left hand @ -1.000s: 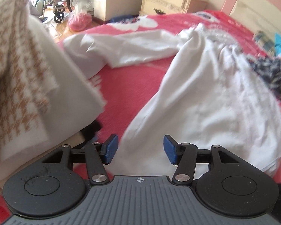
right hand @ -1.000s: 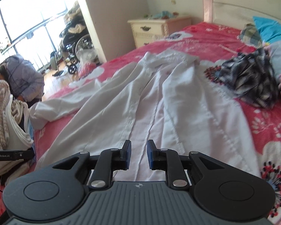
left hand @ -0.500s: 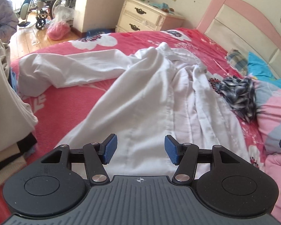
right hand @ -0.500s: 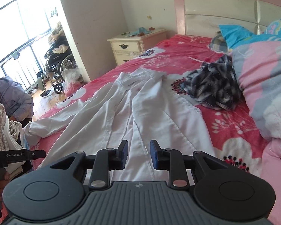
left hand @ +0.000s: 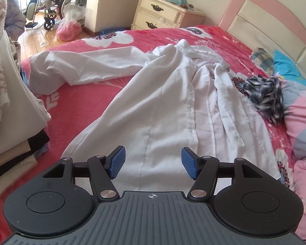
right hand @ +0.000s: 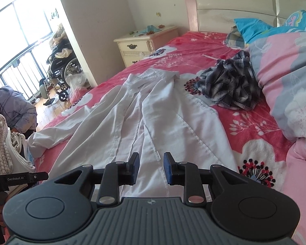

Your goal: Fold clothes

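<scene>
White shirt (left hand: 165, 110) spread on bed (left hand: 81, 102) | left gripper (left hand: 153, 162) fingers wide apart | right gripper (right hand: 151, 168) fingers parted, empty

Shirt (left hand: 163, 110) on bed (left hand: 87, 102), left of pillows (right hand: 285, 77)

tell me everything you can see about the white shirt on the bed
The white shirt is a thin, woven-looking button-up, spread lengthwise on the red floral bedspread, collar toward the headboard, hem nearest the cameras. Its front lies open, plackets wrinkled, small buttons visible. One long sleeve stretches sideways toward the bed's edge; the other isn't clearly visible. Nothing grips it: both tongs hover open above the hem.
</scene>
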A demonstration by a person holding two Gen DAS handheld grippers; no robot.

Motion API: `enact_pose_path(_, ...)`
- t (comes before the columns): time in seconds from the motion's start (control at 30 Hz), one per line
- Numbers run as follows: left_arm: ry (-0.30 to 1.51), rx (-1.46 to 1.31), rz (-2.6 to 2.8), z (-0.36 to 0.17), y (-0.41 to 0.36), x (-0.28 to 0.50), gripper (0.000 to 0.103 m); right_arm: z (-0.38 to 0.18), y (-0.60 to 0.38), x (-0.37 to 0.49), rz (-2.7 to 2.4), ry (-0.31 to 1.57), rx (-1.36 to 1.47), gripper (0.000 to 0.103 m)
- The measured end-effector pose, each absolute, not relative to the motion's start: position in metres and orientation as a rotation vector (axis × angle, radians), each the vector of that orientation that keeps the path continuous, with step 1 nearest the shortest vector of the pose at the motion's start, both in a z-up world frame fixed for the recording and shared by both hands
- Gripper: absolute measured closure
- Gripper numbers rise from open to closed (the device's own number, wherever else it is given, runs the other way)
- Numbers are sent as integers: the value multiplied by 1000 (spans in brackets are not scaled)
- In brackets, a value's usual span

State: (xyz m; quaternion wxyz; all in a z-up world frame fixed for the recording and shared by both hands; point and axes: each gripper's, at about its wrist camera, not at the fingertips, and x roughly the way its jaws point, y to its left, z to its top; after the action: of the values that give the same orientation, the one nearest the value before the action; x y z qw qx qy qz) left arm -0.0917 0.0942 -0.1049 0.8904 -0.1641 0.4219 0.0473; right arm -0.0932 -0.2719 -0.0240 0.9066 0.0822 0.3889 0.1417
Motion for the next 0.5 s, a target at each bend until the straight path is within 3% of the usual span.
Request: enact_pose_path(0.5, 929, -319, 95, -121, 89, -86, 39, -37, -269, -85, 295, 856, 213, 75)
